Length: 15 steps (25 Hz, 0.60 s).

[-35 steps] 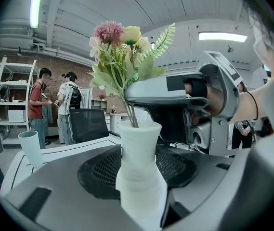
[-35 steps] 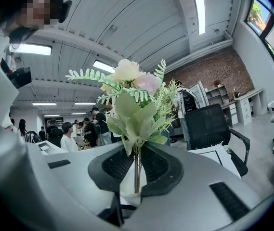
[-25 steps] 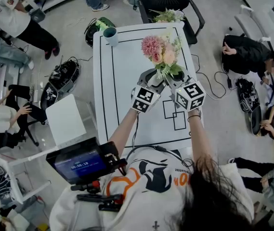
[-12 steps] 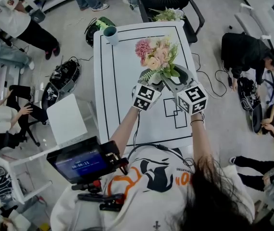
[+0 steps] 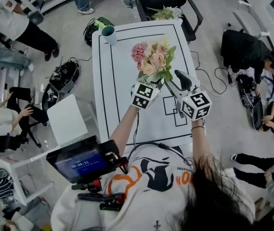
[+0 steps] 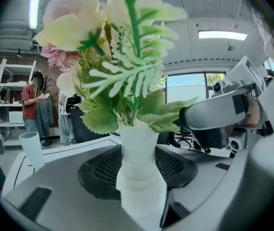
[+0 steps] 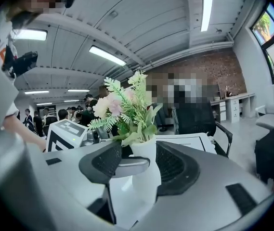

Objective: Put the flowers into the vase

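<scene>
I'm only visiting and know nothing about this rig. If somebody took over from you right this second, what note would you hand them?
Left gripper: shut on the white vase, above the table; I cannot tell whether the vase rests on it.
Right gripper: jaws have just been opening and now stand wide, gripping nothing, close beside the vase.
Flowers: one bunch stands in the vase. A second bunch lies at the black chair beyond the table.
Done: the first bunch is in.
Left: probably the second bunch.
</scene>
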Motion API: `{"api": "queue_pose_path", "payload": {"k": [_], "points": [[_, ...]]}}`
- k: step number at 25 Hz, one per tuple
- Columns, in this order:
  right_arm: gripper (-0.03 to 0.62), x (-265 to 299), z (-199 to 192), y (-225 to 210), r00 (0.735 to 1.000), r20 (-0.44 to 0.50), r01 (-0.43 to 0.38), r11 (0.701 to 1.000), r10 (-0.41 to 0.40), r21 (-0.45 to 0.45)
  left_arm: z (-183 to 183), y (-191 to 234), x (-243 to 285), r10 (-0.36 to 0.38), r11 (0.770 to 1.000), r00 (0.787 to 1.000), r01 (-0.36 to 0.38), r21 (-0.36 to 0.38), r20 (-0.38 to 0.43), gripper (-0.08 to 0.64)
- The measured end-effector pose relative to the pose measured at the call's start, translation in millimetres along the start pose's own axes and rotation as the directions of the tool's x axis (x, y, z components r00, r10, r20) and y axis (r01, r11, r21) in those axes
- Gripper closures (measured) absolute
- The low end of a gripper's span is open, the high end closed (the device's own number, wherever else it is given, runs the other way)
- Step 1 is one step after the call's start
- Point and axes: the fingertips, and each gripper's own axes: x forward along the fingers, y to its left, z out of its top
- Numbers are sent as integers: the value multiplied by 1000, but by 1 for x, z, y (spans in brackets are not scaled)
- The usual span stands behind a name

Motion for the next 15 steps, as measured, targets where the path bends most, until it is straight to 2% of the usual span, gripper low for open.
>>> {"api": "queue_pose_path", "payload": {"k": [5,15], "points": [[379,-3,-4,0,1000,14,-3,999,3,50,-2,1,0,8,1000,1000,-8,-1,-4,336],[379,-4,1,4,1000,31,-6,999,4,53,3,3,-15,19,999,1000,-18,-42,15,333]]}}
